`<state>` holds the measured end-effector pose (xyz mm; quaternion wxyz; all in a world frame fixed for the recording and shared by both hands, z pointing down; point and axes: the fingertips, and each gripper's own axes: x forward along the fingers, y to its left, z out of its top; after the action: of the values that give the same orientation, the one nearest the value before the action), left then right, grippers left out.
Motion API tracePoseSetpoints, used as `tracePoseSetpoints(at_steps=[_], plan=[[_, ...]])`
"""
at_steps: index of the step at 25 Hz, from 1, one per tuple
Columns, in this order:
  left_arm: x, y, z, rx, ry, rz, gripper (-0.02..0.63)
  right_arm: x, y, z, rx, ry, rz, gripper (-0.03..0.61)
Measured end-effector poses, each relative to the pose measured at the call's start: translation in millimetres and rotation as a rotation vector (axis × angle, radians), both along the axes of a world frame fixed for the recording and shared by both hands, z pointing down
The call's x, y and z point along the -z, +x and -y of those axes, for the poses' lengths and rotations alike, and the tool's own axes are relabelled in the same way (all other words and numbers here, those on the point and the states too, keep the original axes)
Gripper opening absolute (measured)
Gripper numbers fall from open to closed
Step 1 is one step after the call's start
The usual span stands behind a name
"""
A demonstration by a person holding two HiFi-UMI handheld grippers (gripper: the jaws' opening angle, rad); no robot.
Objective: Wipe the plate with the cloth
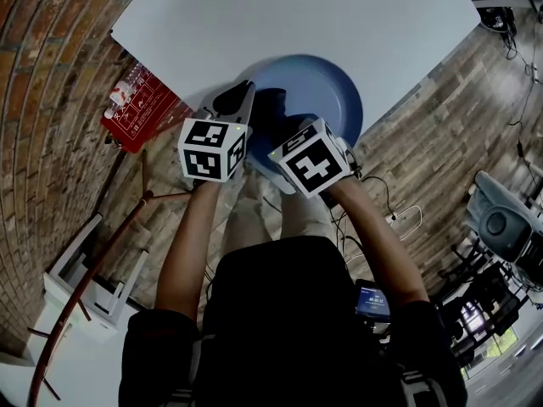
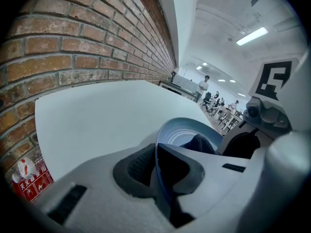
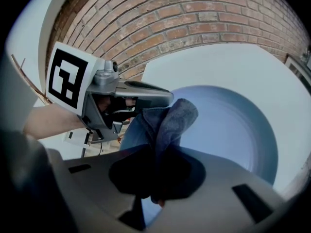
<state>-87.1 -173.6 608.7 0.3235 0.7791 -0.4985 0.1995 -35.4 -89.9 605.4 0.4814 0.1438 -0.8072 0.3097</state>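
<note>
1. Head view is looking steeply down on a person's two forearms (image 1: 191,236), which are reaching toward the near edge of a white bench (image 1: 297,15).
2. A round blue plate (image 1: 327,91) is lying at that edge, its near rim reaching past the bench's edge toward the person.
3. The left claw (image 1: 240,100), topped by a black-and-white marker cube (image 1: 212,148), is gripping the plate's left rim.
4. Left gripper view is showing the thin blue rim running straight between the two dark pads (image 2: 138,164), which are pressing on it from either side.
5. The right claw (image 3: 158,176) is clamping a dark blue-grey cloth (image 3: 171,120). In the right gripper view the cloth is bunching up out of the closed jaws and folding over at its top.
6. The cloth is sitting over the near left part of the plate's inner face, just beside the left claw's tip. Whether it is pressing on the plate cannot be told.
7. The two claws are sitting close together, side by side, both pointing away from the person and across the plate.
8. A brick wall (image 2: 73,42) is running along the bench's left side.
9. A red sign (image 1: 140,108) with white print is showing below the bench's left corner, near the wall.
10. A wooden floor (image 1: 424,168) is showing to the right of the bench, with cables trailing across it.
</note>
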Motion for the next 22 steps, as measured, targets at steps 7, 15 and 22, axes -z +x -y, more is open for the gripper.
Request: tracePoseSetpoints(at_steps=[7,15,22], plan=[[-2,-1,0,-0.006,-0.004,-0.006,0.029,-1,-4,9,-0.012,0.024,-0.004,0.060],[0,-3,0,-0.008,-0.004,-0.010,0.029,0,-5,9,-0.003,0.032,-0.006,0.060],[6,-11,-11,-0.006,-0.027,-0.029,0.031,3,-1,3,-0.014,0.016,0.001,0.060]])
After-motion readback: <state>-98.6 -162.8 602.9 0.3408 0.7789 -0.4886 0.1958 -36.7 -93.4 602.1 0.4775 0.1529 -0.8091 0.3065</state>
